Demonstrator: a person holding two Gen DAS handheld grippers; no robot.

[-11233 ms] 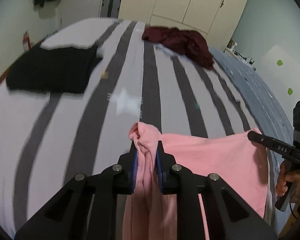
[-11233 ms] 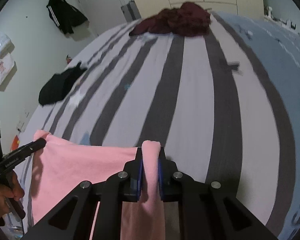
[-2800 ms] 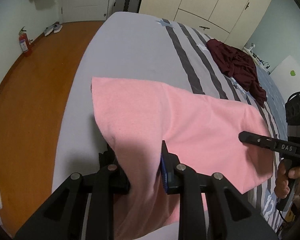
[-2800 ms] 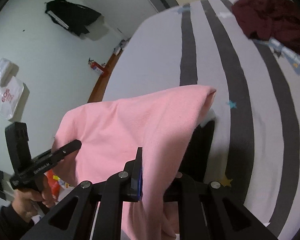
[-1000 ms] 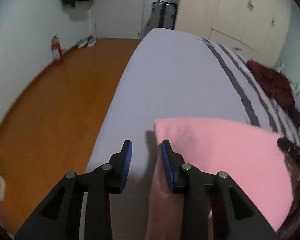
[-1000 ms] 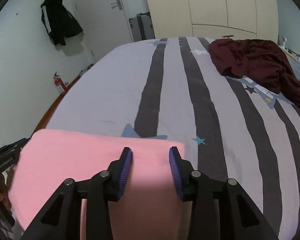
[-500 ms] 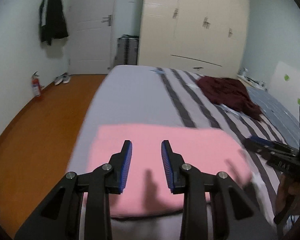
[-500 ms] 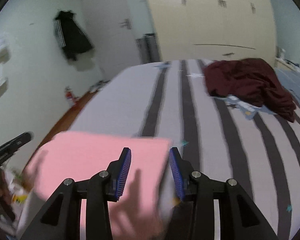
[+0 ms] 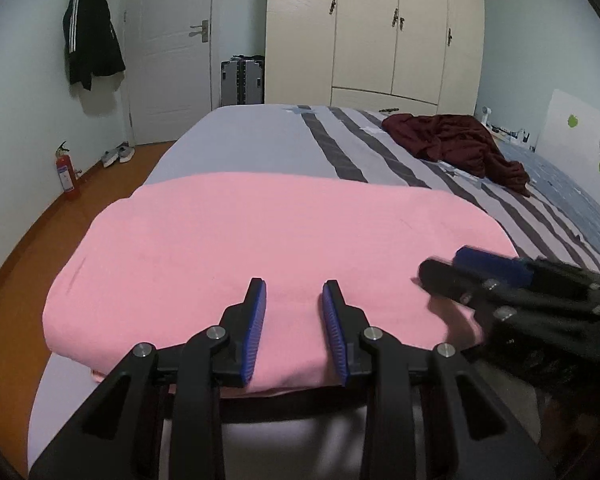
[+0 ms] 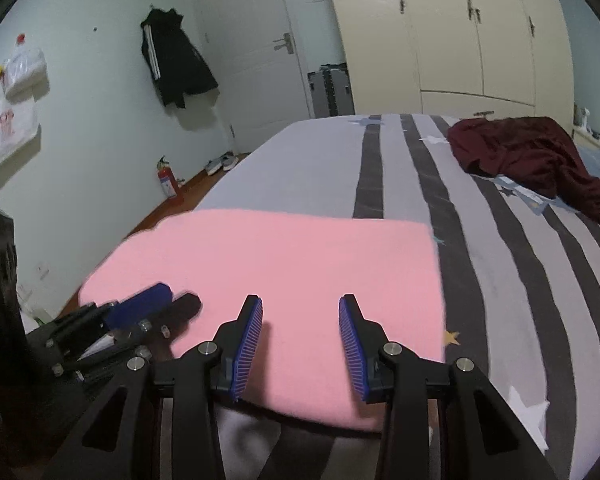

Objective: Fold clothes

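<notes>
Pale walls (image 9: 28, 128) close the room, with a white door (image 9: 172, 52) and a cream wardrobe (image 9: 380, 32) along the far side. A grey suitcase (image 9: 242, 80) stands between them. A black striped jacket (image 9: 92, 44) hangs on the wall; below it, on the orange wooden floor (image 9: 28, 240), stand a red fire extinguisher (image 9: 68, 174) and a pair of shoes (image 9: 118, 155). The bed (image 9: 252, 140) carries grey sheets with dark stripes. Light is dim and even.

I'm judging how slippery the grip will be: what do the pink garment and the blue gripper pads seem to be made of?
The pink garment looks like soft matte knit, perhaps fleece or cotton: no sheen, rounded folded edges. The blue pads on the right gripper look like ribbed rubber or plastic; fine ridges show.
</notes>
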